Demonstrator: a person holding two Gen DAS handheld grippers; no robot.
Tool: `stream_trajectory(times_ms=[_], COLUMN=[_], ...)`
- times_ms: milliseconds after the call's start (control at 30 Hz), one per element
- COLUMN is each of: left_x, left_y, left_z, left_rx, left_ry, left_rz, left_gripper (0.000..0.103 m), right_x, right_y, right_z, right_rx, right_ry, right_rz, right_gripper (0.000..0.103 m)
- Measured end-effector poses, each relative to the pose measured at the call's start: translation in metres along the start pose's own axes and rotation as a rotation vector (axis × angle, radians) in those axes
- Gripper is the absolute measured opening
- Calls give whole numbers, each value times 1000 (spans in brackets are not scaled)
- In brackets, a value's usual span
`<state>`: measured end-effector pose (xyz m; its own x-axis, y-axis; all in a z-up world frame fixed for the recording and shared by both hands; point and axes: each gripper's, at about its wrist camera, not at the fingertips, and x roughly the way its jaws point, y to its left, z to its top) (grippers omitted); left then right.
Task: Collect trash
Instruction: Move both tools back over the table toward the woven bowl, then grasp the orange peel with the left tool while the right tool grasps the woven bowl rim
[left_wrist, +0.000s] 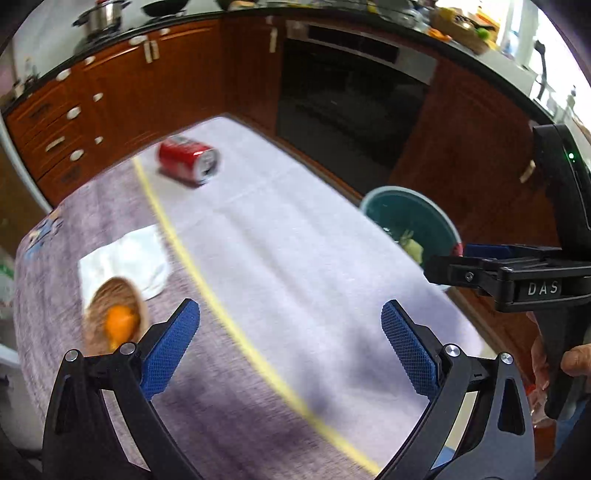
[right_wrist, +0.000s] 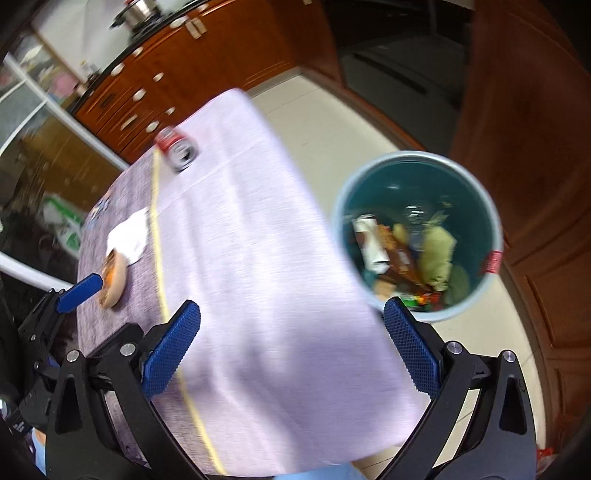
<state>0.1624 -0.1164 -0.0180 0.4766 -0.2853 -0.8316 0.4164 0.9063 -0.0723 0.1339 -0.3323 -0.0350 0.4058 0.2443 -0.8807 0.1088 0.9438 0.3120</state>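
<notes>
Blue fingertips (left_wrist: 173, 347) of the left gripper (left_wrist: 290, 347) sit closest, spread wide with nothing between them, above a table (left_wrist: 295, 258) with a pale cloth and a yellow stripe. Lots of bare cloth lies ahead of them. A red can (left_wrist: 188, 160) lies on its side near the far edge of the table, well away from both grippers. A white napkin (left_wrist: 125, 260) and a small bowl (left_wrist: 116, 321) with something orange in it sit by the left edge. Only the right camera looks down into the teal bin (right_wrist: 417, 236), which stands on the floor just beside the table's right edge and has wrappers and other trash inside. The right gripper (right_wrist: 291, 347) is spread wide too and holds nothing, hanging over the table's right edge near the bin.
</notes>
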Motion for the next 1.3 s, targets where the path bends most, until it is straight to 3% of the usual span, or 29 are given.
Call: stream_trajectory(times_ms=[333,533,633,700,733,933,1233,1300], left_x=[-22,-16,-8,-1,2,35,59,60], left_y=[114,152,162,164,164,153,164,163], left_z=[-32,-41,-40,-38,-37,-34,-40,-40], left_rx=[-162,-148,-127,-105,-89,-8,-42,-43], left_ry=[-6,-14,-7,2,10,86,111,113], left_rz=[56,82,82,77,68,36,20,9], left_gripper=[99,98,80,58,54,52,50,26], right_x=[32,43,52,57,61,80,105,108], right_y=[108,144,152,155,156,162,166,166], right_z=[2,3,5,7,7,10,12,12], right_rx=[-169,-234,-239,-235,-234,-228,-204,-204], right_ry=[60,61,72,80,84,109,154,158], right_rz=[20,15,20,27,31,58,117,116], right_gripper=[96,96,95,96,95,96,93,90])
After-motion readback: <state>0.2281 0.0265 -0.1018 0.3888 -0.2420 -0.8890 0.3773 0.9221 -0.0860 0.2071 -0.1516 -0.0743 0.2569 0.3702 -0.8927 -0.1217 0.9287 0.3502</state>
